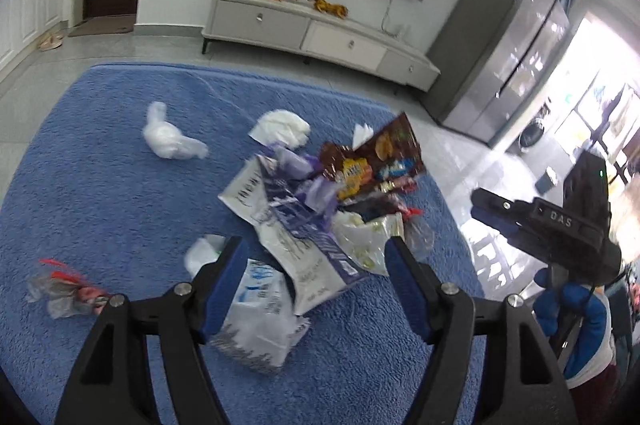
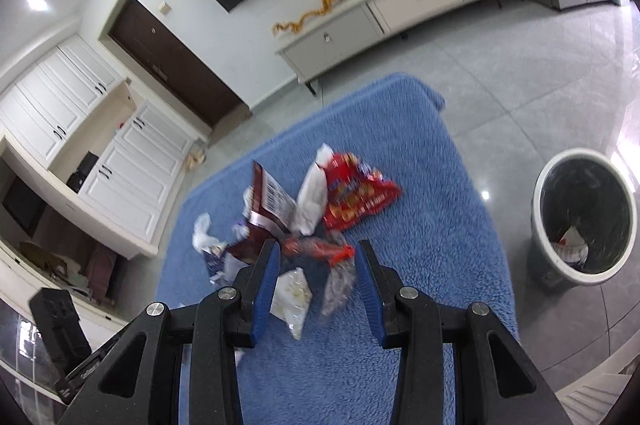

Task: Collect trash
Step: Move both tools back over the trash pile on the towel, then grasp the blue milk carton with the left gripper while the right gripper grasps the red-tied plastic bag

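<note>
Rug (image 1: 100,193): blue pile cloth, rough and matt. Floor tiles (image 2: 520,85): smooth, glossy, throwing back the lights. Trash pile (image 1: 320,201): mostly crinkled plastic film, glossy snack wrappers (image 2: 356,197), plus white crumpled bits, probably tissue paper, too blurred to be sure. Bin (image 2: 538,257): smooth plastic with a black film liner. Left gripper (image 1: 314,257): matt black plastic, blue rubbery pads, shiny metal pins.

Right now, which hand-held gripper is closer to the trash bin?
Right. The right hand-held gripper hovers over the rug with the trash bin beside it; the left hand-held gripper sees no bin.
</note>
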Demonstrator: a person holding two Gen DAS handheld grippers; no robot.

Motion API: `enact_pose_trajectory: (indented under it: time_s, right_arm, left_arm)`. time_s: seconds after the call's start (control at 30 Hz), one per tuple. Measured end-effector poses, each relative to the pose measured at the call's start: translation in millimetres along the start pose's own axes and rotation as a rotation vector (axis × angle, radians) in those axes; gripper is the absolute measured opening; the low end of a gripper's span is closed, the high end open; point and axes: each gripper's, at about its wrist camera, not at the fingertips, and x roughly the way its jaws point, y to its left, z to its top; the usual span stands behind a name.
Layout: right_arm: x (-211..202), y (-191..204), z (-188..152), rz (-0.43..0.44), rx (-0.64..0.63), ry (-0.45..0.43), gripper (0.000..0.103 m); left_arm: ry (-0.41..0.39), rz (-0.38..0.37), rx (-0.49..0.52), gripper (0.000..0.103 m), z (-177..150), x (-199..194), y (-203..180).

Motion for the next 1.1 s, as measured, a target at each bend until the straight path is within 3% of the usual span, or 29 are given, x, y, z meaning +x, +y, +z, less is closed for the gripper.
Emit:
enact_pose_trajectory:
  time_s: [0.17,0.33,0.43,0.63,0.7,0.77,0.87,0.9,1.1]
  right_arm:
    - [28.6,-14.1,-7.9,0.007,0.0,0.077,0.038]
    - [50.0,-23.6,-14.0,0.025,0.004,0.13,0.038]
    - [58.1,-24.5,-14.3,0.036,-0.006,0.152,0.038]
    - [69.3,-31.1,-14.8,0.068,-0.004,0.183,0.038]
    - [68.0,-30.8,-15.0,0.082,-0.005,0.182,0.037]
    - [68.4,-30.7,-15.3,0.092,-0.014,0.186,0.03]
    - [72.2,-30.0,-15.4,0.098,-0.032,0.202,0.018]
    - [72.1,-28.4,-16.7,0.097,-0.044,0.204,0.014]
    - [54.4,-22.9,-22.2,0.108,-0.07,0.167,0.007]
  left_arm:
    - [0.079,0.107,0.089,0.069,0.7,39.7,-25.5]
    - [0.151,0.178,0.078,0.069,2.9,68.1,-23.6]
    - [0.175,0.145,0.006,0.069,1.8,71.5,-6.4]
    - [0.14,0.106,-0.045,0.067,-2.6,56.5,16.4]
    - [0.133,0.094,-0.066,0.056,-2.3,53.3,23.5]
    - [0.126,0.07,-0.081,0.047,-2.7,51.4,26.8]
    - [0.121,0.065,-0.076,0.041,-3.1,50.5,24.9]
    - [0.119,0.059,-0.072,0.029,-3.8,50.2,24.2]
    - [0.082,0.017,-0.108,0.028,-2.8,38.5,28.4]
